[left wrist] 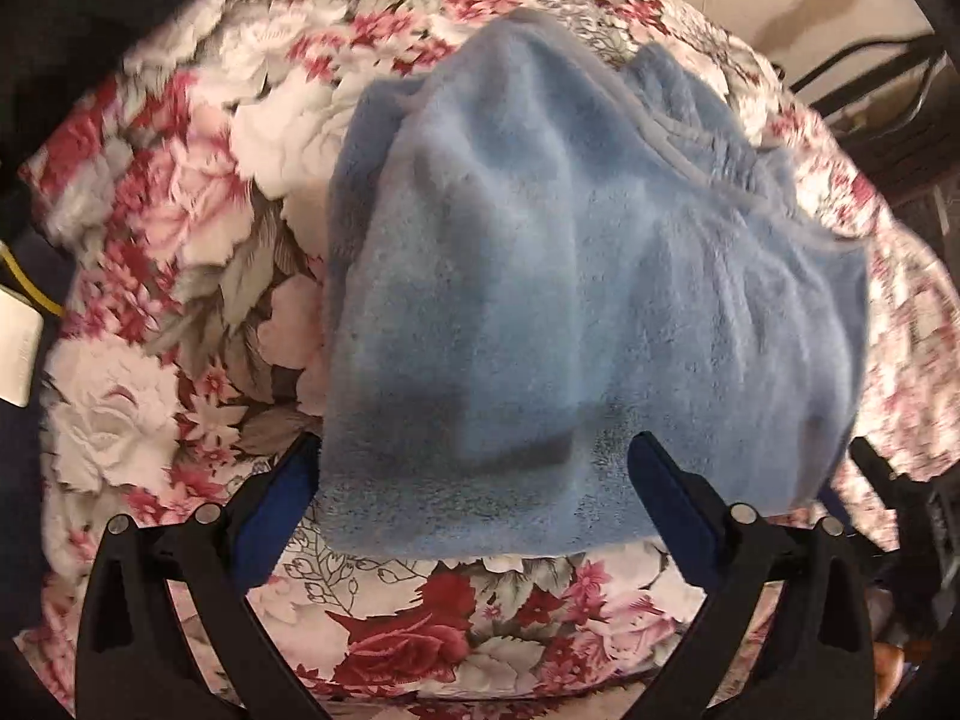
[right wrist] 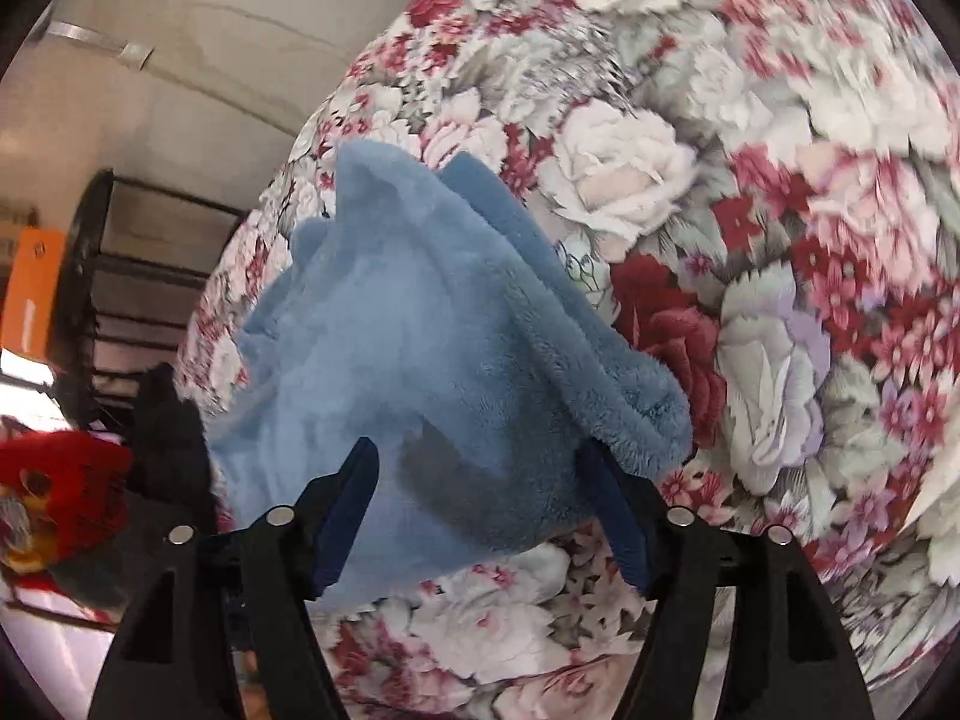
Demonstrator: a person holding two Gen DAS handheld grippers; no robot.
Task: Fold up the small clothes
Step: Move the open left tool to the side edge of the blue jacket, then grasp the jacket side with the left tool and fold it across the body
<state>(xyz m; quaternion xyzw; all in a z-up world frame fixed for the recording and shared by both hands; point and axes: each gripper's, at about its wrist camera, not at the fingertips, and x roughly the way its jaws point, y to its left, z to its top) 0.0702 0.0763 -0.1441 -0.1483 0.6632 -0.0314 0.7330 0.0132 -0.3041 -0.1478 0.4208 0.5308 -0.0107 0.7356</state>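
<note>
A light blue fleece garment (left wrist: 570, 276) lies rumpled on a floral-covered table (left wrist: 180, 192). My left gripper (left wrist: 474, 468) points down at the garment's near edge. Its jaws are open wide and the hem spans the gap between the two blue-padded fingers (left wrist: 660, 480). In the right wrist view the same garment (right wrist: 390, 324) is bunched up, with a thick folded edge rising to the right. My right gripper (right wrist: 480, 474) stands open with that bunch of fleece between its fingers (right wrist: 354, 480). The right fingertip is partly hidden behind the fuzzy fold.
The floral cloth (right wrist: 750, 210) spreads far to the right. A white box on a yellow cable (left wrist: 18, 348) sits at the table's left edge. Off the table are a black rack (right wrist: 114, 276), an orange tag (right wrist: 33, 294), a dark garment (right wrist: 168, 432) and a red plush item (right wrist: 54, 480).
</note>
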